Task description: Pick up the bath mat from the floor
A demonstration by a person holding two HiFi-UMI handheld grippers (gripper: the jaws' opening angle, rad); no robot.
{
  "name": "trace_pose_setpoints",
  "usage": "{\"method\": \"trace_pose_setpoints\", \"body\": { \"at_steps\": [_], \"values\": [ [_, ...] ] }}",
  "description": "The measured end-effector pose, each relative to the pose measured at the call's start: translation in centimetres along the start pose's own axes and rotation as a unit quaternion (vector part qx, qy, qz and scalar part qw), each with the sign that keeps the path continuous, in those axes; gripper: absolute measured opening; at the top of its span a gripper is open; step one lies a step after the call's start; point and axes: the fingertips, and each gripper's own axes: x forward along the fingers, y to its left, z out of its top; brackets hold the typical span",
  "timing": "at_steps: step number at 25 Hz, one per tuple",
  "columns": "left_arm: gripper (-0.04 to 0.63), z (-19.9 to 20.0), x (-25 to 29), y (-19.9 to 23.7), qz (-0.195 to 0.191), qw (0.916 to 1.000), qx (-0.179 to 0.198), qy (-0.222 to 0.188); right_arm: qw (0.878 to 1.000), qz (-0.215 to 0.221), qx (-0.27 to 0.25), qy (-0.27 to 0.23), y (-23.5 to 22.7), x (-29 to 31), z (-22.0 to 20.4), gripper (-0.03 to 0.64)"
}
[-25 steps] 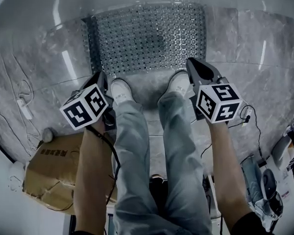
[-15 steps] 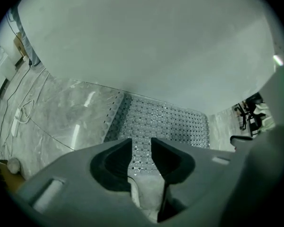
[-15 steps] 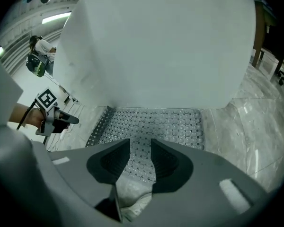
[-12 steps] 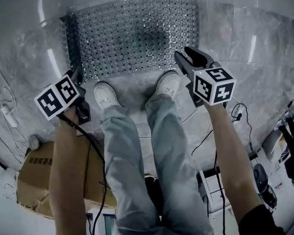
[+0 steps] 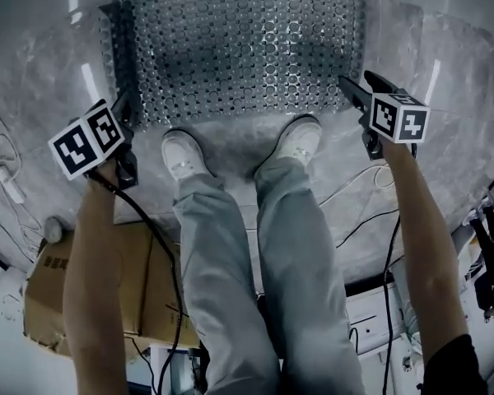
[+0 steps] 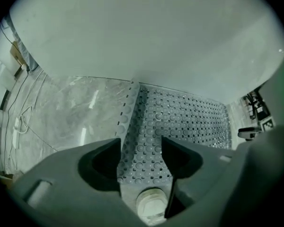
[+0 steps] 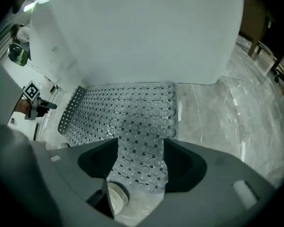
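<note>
The bath mat (image 5: 239, 52) is a grey rubber sheet covered in round studs and holes, lying flat on the marble floor against a white tub wall. My left gripper (image 5: 125, 109) points down over its near left corner and my right gripper (image 5: 362, 85) over its near right corner. Both have just been opening and stand open, gripping nothing. In the left gripper view the mat's (image 6: 180, 122) left edge shows in the gap of the left gripper (image 6: 141, 150). In the right gripper view the mat's (image 7: 128, 112) right corner shows between the jaws of the right gripper (image 7: 141, 157).
The person's white shoes (image 5: 181, 155) (image 5: 300, 142) stand at the mat's near edge between the grippers. A cardboard box (image 5: 49, 286) lies at lower left. Cables (image 5: 370, 196) trail over the floor at right. The white tub wall (image 6: 146, 37) rises behind the mat.
Both grippers have sunk toward the floor and spread apart to the mat's near corners. Their jaws have opened wide.
</note>
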Motion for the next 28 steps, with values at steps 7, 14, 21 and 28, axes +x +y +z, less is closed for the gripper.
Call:
{"method": "trace_pose_setpoints", "body": {
  "at_steps": [7, 14, 21, 28],
  "values": [
    [0.302, -0.4, 3.1, 3.0, 0.022, 0.9996, 0.019, 0.007, 0.999, -0.018, -0.031, 0.029, -3.3, 3.4, -0.4, 0.318],
    [0.313, 0.2, 6.5, 5.0, 0.025, 0.9989, 0.037, 0.011, 0.999, -0.036, -0.020, 0.029, -6.0, 6.1, 0.9, 0.318],
    [0.313, 0.4, 8.4, 5.9, 0.018, 0.9980, 0.055, 0.025, 0.998, -0.014, -0.042, 0.042, -7.2, 7.1, 0.7, 0.316],
    [0.311, 0.4, 10.5, 6.2, 0.003, 0.9966, 0.069, 0.045, 0.997, 0.027, -0.042, 0.063, -6.2, 8.6, 1.0, 0.301]
  ]
}}
